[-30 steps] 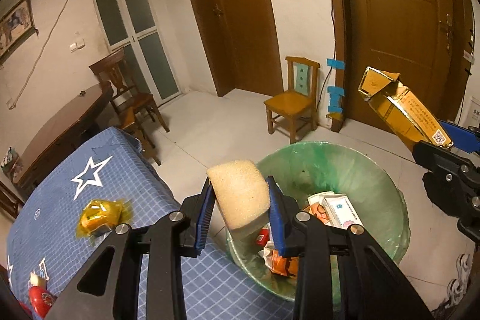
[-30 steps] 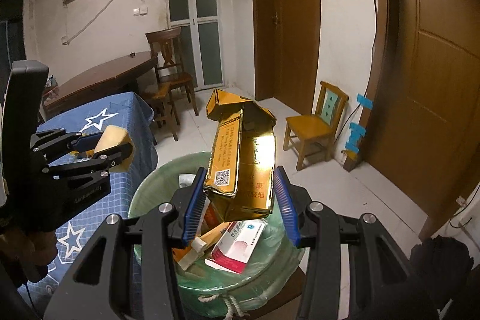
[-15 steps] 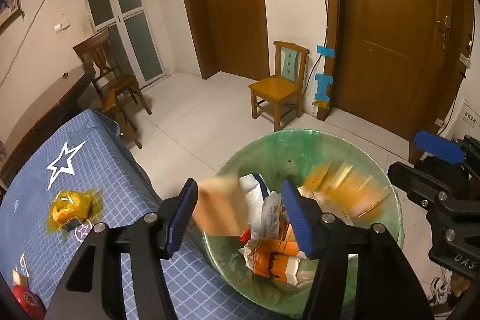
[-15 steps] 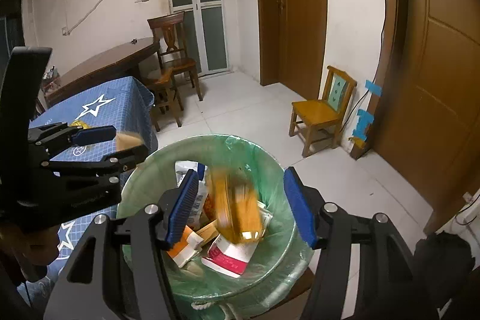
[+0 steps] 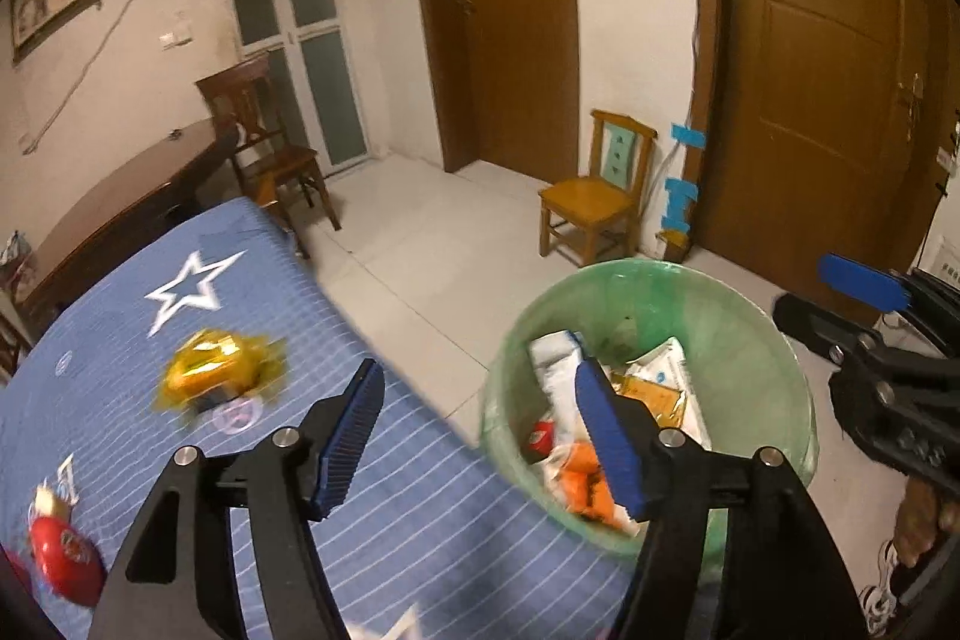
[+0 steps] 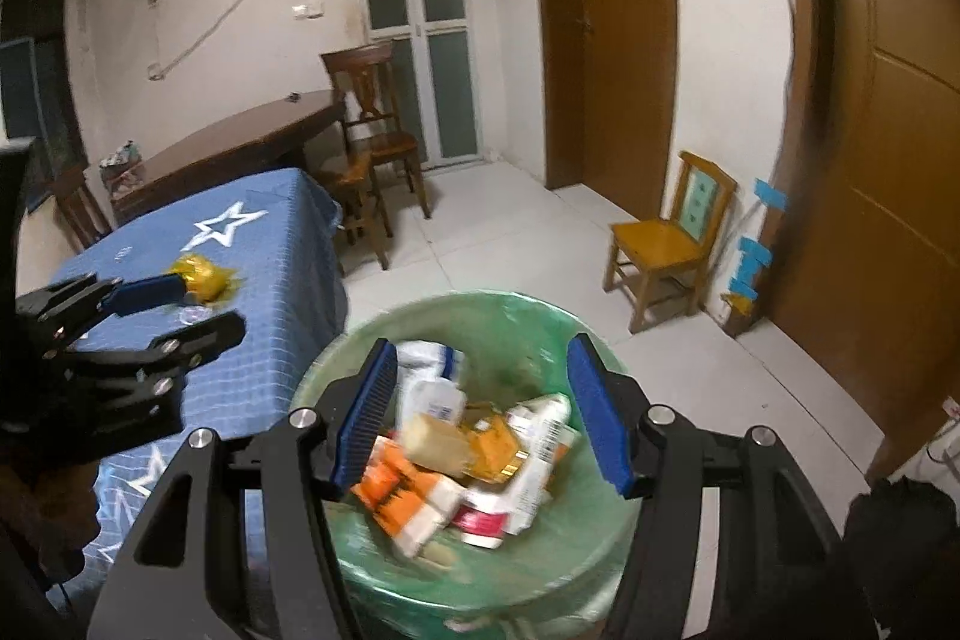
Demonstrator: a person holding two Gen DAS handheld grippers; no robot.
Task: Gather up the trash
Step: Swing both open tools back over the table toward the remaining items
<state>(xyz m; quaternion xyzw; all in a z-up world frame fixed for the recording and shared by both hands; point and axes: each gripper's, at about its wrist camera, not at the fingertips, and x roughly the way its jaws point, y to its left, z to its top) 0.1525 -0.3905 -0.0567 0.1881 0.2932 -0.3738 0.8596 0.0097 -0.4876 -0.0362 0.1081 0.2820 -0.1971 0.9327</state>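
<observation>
A green-lined trash bin (image 5: pixel 762 340) (image 6: pixel 540 316) stands on the floor beside the blue star-print table (image 5: pixel 240 280) (image 6: pixel 276 220). It holds several wrappers, the yellow sponge (image 6: pixel 435 445) and the gold carton (image 6: pixel 501 451). My left gripper (image 5: pixel 480 436) is open and empty over the table's edge, next to the bin. My right gripper (image 6: pixel 483 412) is open and empty above the bin. A yellow crumpled wrapper (image 5: pixel 210 370) (image 6: pixel 204 277) and a red item (image 5: pixel 63 559) lie on the table.
A small yellow wooden chair (image 5: pixel 600 196) (image 6: pixel 672 238) stands by the brown doors. A dark wooden table (image 6: pixel 240 148) and a dark chair (image 5: pixel 270 154) stand at the back. White tiled floor lies between them.
Both grippers opened. The sponge fell from the left and the gold carton from the right into the bin. The left gripper has swung left toward the table.
</observation>
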